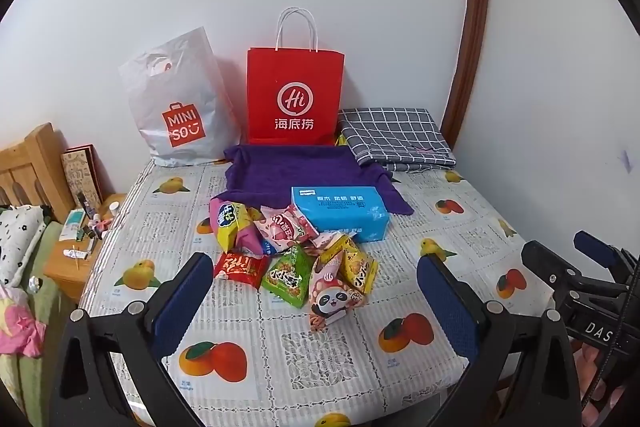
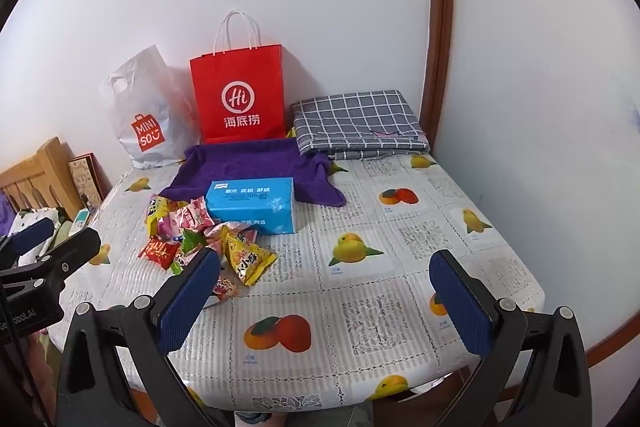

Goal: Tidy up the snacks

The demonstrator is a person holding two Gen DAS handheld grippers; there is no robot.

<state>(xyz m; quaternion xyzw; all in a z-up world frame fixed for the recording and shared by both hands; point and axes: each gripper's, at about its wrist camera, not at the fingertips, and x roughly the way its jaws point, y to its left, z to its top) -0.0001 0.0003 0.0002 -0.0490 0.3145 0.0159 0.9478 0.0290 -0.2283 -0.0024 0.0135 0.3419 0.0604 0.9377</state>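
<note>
Both grippers spread wide, empty: left gripper hovering over the table's near edge, right gripper beside it. Snack heap mid-table toward the left edge, packets tumbled every way, no shared axis. Just behind, touching, tissue pack, long axis along the far edge, resting partly on purple cloth.

- The left gripper has black plastic arms with triangular cut-outs, silver round screws at the joints and two flat fingers faced with dark blue textured pads.
- The right gripper is built the same way: black frame, silver screws, blue pads.
- White lettering marks each black body.
</note>
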